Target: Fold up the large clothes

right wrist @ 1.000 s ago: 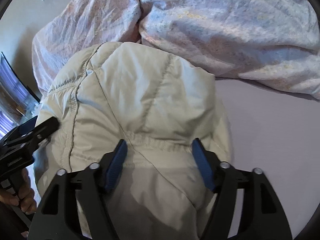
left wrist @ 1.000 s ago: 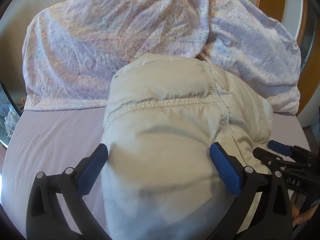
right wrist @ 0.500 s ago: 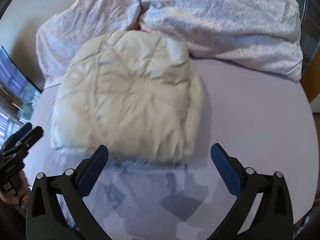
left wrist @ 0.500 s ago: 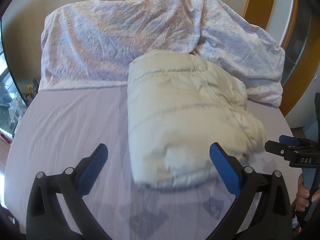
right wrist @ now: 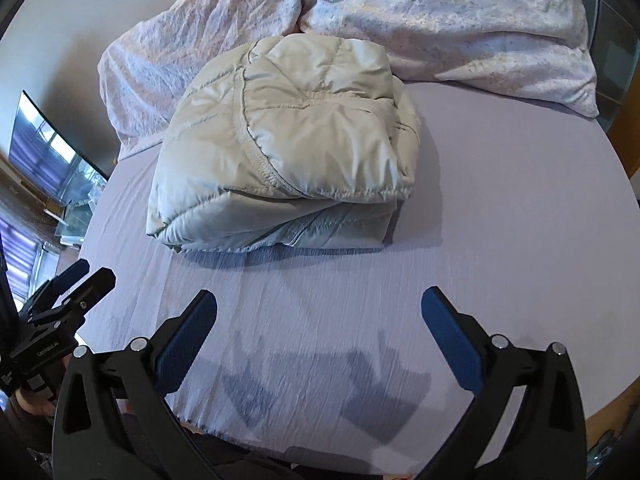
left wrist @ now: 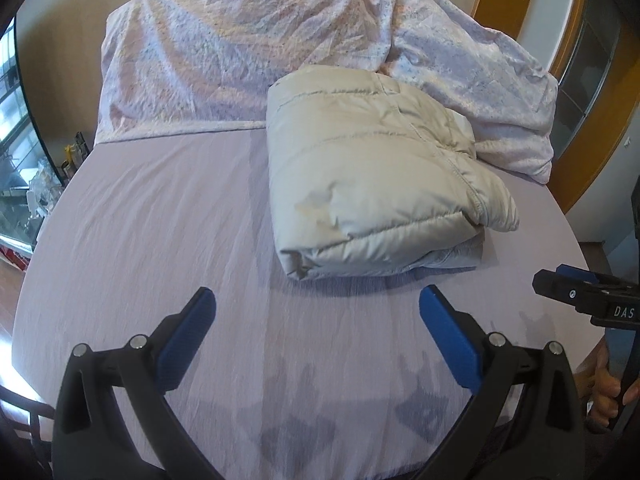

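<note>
A cream quilted puffer jacket (left wrist: 372, 184) lies folded into a thick bundle on the lilac bed sheet (left wrist: 160, 240), its far end against the pillows. The same jacket (right wrist: 288, 140) fills the middle of the right wrist view. My left gripper (left wrist: 316, 312) hangs open over bare sheet, short of the bundle's near edge, with nothing between its blue pads. My right gripper (right wrist: 318, 312) is open too, wide, above the sheet (right wrist: 500, 220) in front of the jacket and apart from it. Each gripper shows at the edge of the other's view.
Two crumpled pale floral pillows (left wrist: 240, 60) (right wrist: 460, 24) lie along the head of the bed. A hand (left wrist: 608, 384) grips the right tool at the right edge. A glass-fronted cabinet (right wrist: 48, 152) stands left of the bed, and orange wood trim (left wrist: 592, 152) lies to the right.
Both grippers have let go of the jacket and drawn back toward the foot of the bed. The right jaws have spread wider. The jacket stays folded on the sheet.
</note>
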`<state>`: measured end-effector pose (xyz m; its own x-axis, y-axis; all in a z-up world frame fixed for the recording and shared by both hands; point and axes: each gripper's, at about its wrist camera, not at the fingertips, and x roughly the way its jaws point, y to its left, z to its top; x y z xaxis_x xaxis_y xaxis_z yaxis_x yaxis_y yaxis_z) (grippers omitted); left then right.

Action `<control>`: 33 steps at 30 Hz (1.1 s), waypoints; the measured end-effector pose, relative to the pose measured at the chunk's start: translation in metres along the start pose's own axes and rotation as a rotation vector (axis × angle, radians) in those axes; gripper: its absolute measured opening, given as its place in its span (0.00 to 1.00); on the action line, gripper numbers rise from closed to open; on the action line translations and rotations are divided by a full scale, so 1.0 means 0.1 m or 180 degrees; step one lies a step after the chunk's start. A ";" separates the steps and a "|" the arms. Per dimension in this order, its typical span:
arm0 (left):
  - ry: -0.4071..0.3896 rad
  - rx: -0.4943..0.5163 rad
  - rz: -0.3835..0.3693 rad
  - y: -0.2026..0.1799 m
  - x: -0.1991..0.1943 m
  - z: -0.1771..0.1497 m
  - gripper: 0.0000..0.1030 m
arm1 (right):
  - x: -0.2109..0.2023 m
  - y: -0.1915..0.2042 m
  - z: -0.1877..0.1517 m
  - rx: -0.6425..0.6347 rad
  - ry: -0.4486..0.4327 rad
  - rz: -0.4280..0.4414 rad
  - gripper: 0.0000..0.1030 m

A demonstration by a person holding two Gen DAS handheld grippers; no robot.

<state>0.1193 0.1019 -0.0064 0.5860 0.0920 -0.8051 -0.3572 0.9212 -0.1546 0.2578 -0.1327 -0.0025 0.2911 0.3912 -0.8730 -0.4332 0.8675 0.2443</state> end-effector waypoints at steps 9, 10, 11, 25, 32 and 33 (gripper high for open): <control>0.0022 -0.0016 -0.0146 -0.04 -0.02 -0.07 0.98 | -0.01 0.05 -0.09 0.0066 -0.0056 0.0136 0.99; 0.0027 -0.0011 -0.0160 -0.04 -0.02 -0.07 0.98 | -0.01 0.06 -0.09 0.0065 -0.0057 0.0144 0.99; 0.0027 -0.0012 -0.0170 -0.05 -0.02 -0.07 0.98 | -0.01 0.08 -0.10 0.0063 -0.0063 0.0161 0.99; 0.0022 -0.0065 -0.0212 -0.03 -0.01 -0.08 0.98 | -0.01 0.12 -0.12 0.0046 -0.0104 0.0192 0.99; 0.0013 -0.0053 -0.0217 -0.02 -0.02 -0.08 0.98 | -0.01 0.12 -0.12 0.0054 -0.0116 0.0210 0.99; 0.0010 -0.0056 -0.0219 -0.02 -0.02 -0.07 0.98 | -0.01 0.12 -0.12 0.0059 -0.0118 0.0211 0.99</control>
<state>0.1133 0.0975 -0.0089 0.6072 0.0275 -0.7941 -0.3289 0.9185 -0.2197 0.2420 -0.1261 -0.0036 0.2937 0.4589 -0.8385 -0.4367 0.8447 0.3093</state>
